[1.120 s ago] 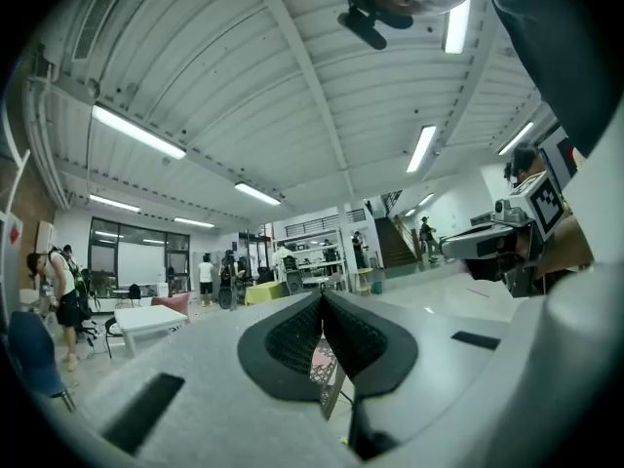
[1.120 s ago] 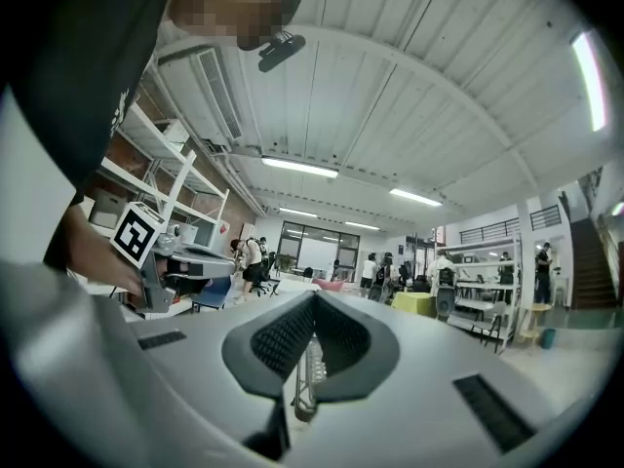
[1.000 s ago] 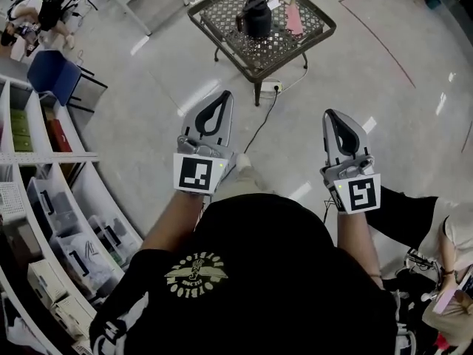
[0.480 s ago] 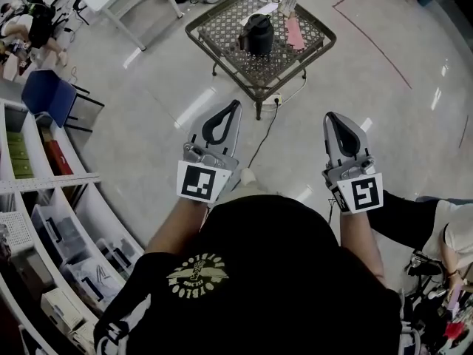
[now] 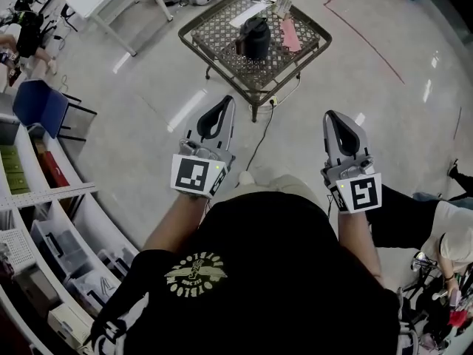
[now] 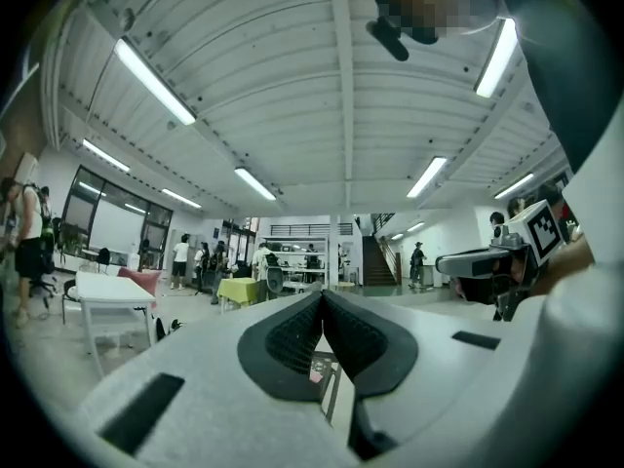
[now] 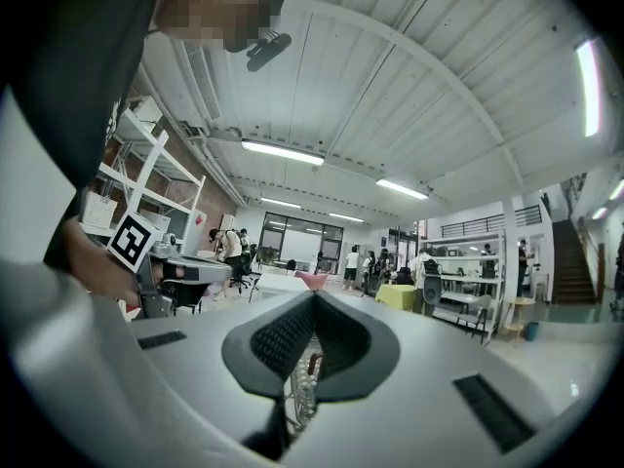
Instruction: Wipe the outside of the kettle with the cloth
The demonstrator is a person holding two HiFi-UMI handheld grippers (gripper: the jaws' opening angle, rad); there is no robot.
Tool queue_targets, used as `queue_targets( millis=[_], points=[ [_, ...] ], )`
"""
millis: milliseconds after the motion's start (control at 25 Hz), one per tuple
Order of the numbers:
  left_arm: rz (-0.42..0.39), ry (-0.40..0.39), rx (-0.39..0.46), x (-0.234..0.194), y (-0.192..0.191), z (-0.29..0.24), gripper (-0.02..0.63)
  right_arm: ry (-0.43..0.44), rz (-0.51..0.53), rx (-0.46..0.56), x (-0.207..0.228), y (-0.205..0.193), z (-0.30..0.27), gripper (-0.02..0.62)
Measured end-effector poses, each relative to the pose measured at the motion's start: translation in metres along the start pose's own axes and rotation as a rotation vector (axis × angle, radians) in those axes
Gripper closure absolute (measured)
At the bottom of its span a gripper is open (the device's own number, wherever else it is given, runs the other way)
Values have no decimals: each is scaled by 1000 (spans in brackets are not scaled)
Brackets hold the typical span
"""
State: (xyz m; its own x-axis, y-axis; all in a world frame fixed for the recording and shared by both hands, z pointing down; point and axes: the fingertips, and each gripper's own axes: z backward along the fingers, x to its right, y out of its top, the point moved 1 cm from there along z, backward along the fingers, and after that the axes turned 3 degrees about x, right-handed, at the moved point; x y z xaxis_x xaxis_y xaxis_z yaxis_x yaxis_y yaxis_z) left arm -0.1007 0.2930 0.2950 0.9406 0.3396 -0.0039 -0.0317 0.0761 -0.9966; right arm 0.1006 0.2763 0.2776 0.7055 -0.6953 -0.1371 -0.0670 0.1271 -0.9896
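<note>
Task not yet started; no contact w/ anything. The black rounded kettle (image 5: 256, 37) stood at approx. 12 o'clock from the person, on a dark metal lattice-top desk (image 5: 222, 54), well apart from both grippers. A pink cloth (image 5: 290, 34) lay flat on the desk just beside the kettle, at its 3 o'clock.

The left gripper (image 5: 222, 109) was held level, aimed toward 12 o'clock, its jaws pressed together w/ nothing btw. them. The right gripper (image 5: 332, 120) sat at its 3 o'clock, near but apart, also level, jaws pressed together and empty. Each gripper's own view confirmed it: pads meeting at the tips, only a gap lower down w/ the desk showing through.

Step in hand, by my reading: the approach to the desk. To do it well:
- spread the right gripper's jaws before arriving, since the cloth lay on its side
- come down on a raised edge of the cloth, as flat fabric on open lattice gives little to pinch
- keep the left gripper for steadying the kettle, prob. at its handle, so wiping wouldn't shove it off the desk
- mind the cable on the floor under the desk at 6 o'clock.
</note>
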Motion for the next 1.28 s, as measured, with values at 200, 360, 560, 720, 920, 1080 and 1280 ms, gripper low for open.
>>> queue_targets(
  millis=[200, 360, 560, 720, 920, 1080, 1280],
  points=[
    [-55, 33, 15, -12, 6, -2, 597, -34, 19, -21, 13, -5, 0, 586],
    [-102, 87, 19, -36, 13, -4, 597, -47, 13, -44, 31, -15, -10, 584],
    [-93, 138, -2, -61, 3, -8, 597, -32, -10, -64, 49, -28, -33, 584],
    [-106, 161, -34, -78, -5, -21, 597, -3, -21, -66, 57, -38, -59, 584],
    [-110, 176, -63, -97, -17, -48, 597, 26, -39, -65, 70, -51, -92, 584],
    [-108, 155, -75, -101, -24, -76, 597, 31, -50, -69, 87, -57, -111, 584],
    [-94, 151, -98, -110, -35, -117, 597, 37, -63, -83, 118, -68, -137, 584]
  ],
)
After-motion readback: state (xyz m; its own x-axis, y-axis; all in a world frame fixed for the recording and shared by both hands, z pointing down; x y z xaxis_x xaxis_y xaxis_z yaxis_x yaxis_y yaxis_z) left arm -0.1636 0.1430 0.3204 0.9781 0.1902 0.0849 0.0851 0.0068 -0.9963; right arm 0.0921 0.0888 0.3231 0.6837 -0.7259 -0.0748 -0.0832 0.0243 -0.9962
